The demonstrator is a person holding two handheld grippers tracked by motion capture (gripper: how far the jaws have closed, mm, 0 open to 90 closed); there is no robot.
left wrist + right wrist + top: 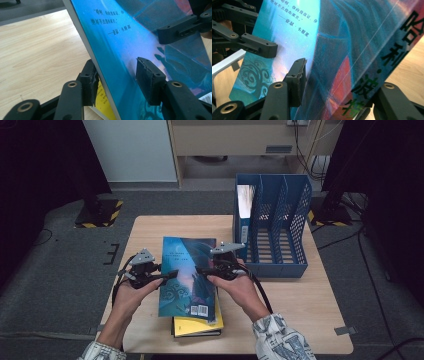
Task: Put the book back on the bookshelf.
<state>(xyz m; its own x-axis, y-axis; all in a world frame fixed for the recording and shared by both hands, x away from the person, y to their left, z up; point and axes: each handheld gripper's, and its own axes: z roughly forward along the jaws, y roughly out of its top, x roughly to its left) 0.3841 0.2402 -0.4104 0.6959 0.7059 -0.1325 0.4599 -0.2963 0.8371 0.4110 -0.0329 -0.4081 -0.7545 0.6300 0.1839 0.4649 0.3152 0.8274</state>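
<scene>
The step in hand looks like lifting the top book off a small pile to file it: the blue paperback (189,275) is gripped from both sides and tilts above a yellow book (200,324) that lies flat on the counter (300,300), near its front edge. The left tool (170,275) clamps the paperback's open-page edge; in the left gripper view one pad (148,80) presses on the back cover while the other sits under the book's far face, so the jaws are closed on the book. The right tool (202,269) bites the spine side; in the right gripper view its near pad (298,75) lies against the cover and the other jaw is behind the spine with its large black characters, so it too grips the book. A blue file rack (292,205) stands at the far right of the counter, with one book (245,210) already upright in its leftmost slot and the other slots free. The next move, as I judge it, calls for raising the paperback clear of the yellow book, turning it upright with the spine outward, and carrying it rightward to a free slot, both grips held firm so the glossy cover does not slide.
</scene>
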